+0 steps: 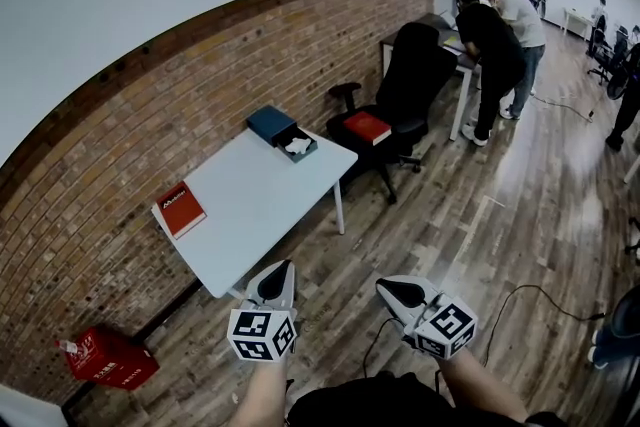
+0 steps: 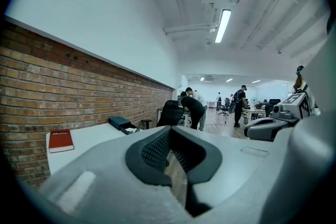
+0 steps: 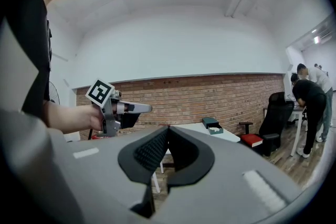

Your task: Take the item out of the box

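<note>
While both tools hung over the wooden floor short of the table, neither one held anything. The left gripper (image 1: 284, 267) was clenched, its jaws pressed together on nothing in its own view. The right gripper (image 1: 384, 286) was clenched too, its pads meeting at the tips with nothing between them. From the right gripper view, the left one showed at ten o'clock, held in a hand (image 3: 71, 117).

One white table (image 1: 260, 205) stood against the brick wall (image 1: 130, 130), at about eleven o'clock from the two grippers in the head view. One blue box (image 1: 271, 123) sat at the table's far end, around twelve o'clock. Its open part faced the room with one white item (image 1: 298, 146) lying inside, well apart from both grippers.

Two red books were in sight. One red book (image 1: 181, 208) lay flat at the table's near end, at ten o'clock from the grippers. The second book (image 1: 367, 127) rested on the seat of the one black office chair (image 1: 412, 75), at one o'clock. One red crate (image 1: 108, 356) sat on the floor by the wall at nine o'clock.

Two people (image 1: 492, 45) bent over a desk beyond the chair. Further figures stood deeper in the room, too small to count.
</note>
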Available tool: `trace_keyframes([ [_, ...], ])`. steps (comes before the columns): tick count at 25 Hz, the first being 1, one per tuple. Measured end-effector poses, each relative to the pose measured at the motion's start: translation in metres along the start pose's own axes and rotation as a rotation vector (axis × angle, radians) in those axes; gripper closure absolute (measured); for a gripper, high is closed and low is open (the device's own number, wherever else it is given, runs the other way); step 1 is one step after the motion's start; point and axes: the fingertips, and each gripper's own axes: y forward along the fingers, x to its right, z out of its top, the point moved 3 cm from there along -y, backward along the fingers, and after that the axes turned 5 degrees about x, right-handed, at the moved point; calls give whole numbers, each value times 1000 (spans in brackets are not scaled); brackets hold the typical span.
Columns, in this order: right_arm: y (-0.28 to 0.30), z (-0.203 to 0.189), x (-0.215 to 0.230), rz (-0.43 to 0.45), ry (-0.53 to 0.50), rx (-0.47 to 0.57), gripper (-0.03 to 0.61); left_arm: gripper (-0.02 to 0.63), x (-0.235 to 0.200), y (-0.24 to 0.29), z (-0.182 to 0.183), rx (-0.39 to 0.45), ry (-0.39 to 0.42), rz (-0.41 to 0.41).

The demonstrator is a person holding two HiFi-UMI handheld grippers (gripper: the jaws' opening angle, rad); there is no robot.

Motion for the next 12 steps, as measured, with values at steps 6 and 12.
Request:
trace_keyframes([
  [6, -33, 1, 20, 17, -26, -22, 578, 612, 44, 36, -2, 7, -9, -47],
  [12, -35, 4, 54, -40, 15, -16, 577, 612, 54, 64, -7, 0, -13, -74],
])
